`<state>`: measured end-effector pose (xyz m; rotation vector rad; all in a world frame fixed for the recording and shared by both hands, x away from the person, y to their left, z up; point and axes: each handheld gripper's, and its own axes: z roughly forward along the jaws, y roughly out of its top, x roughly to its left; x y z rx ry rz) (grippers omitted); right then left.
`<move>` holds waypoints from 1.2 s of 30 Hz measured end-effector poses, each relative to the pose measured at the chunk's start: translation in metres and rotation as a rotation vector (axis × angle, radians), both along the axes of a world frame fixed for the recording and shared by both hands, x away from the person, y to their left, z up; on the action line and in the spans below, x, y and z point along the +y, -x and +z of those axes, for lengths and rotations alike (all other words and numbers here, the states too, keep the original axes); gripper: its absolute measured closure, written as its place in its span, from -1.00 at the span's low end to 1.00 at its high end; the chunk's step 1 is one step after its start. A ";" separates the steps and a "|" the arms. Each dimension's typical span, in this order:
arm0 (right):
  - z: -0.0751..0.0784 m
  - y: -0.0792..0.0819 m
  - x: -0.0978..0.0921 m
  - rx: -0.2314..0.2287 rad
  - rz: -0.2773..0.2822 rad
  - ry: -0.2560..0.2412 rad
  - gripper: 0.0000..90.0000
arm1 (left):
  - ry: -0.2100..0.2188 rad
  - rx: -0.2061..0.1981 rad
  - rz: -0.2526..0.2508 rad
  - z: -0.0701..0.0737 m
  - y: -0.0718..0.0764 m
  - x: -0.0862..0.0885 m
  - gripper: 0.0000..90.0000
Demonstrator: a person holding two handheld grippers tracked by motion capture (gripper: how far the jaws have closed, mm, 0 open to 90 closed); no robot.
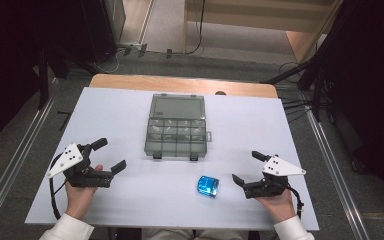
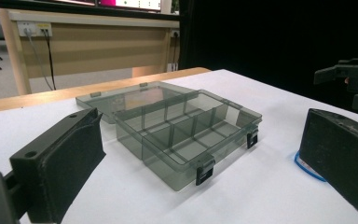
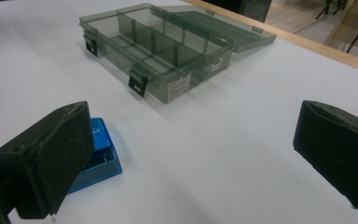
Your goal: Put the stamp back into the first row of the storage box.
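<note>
White table (image 1: pixel 130 120), blue box (image 1: pixel 208 186) just beside right claw (image 1: pixel 248 171)

L gripper (image 1: pixel 109 155) held in L hand (image 1: pixel 80 195) at table's near-left, jaws wide apart, pointing right and away. R gripper (image 1: pixel 246 168) in R hand (image 1: pixel 277 202) at near-right, jaws also wide apart, pointing left. Both forearms come in from bottom edge, white sleeves (image 1: pixel 67 229) at wrists. Both sit low over the table, well apart, nothing between either pair of jaws.
</note>
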<state>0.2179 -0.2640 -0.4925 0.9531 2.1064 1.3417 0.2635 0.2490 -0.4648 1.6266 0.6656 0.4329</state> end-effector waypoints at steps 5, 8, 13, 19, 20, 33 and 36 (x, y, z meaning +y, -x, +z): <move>-0.002 -0.001 0.006 0.024 0.026 0.032 -1.00 | -0.001 0.002 -0.002 0.000 0.000 0.000 -1.00; -0.003 -0.002 0.008 0.050 0.037 0.043 -1.00 | -0.001 0.003 -0.002 0.000 0.000 0.000 -1.00; -0.005 -0.003 0.012 0.076 0.058 0.074 -1.00 | 0.000 0.003 -0.004 0.000 0.000 0.000 -1.00; -0.007 -0.004 0.020 0.106 0.095 0.128 -1.00 | 0.000 0.003 -0.005 0.000 0.000 0.000 -1.00; -0.007 -0.005 0.021 0.109 0.100 0.133 -1.00 | 0.000 0.004 -0.005 0.000 0.000 0.000 -1.00; -0.008 -0.006 0.039 0.175 0.154 0.206 -1.00 | -0.001 0.005 -0.010 -0.001 0.000 -0.001 -1.00; -0.009 -0.007 0.046 0.204 0.191 0.231 -1.00 | -0.001 0.008 -0.010 -0.001 -0.001 -0.001 -1.00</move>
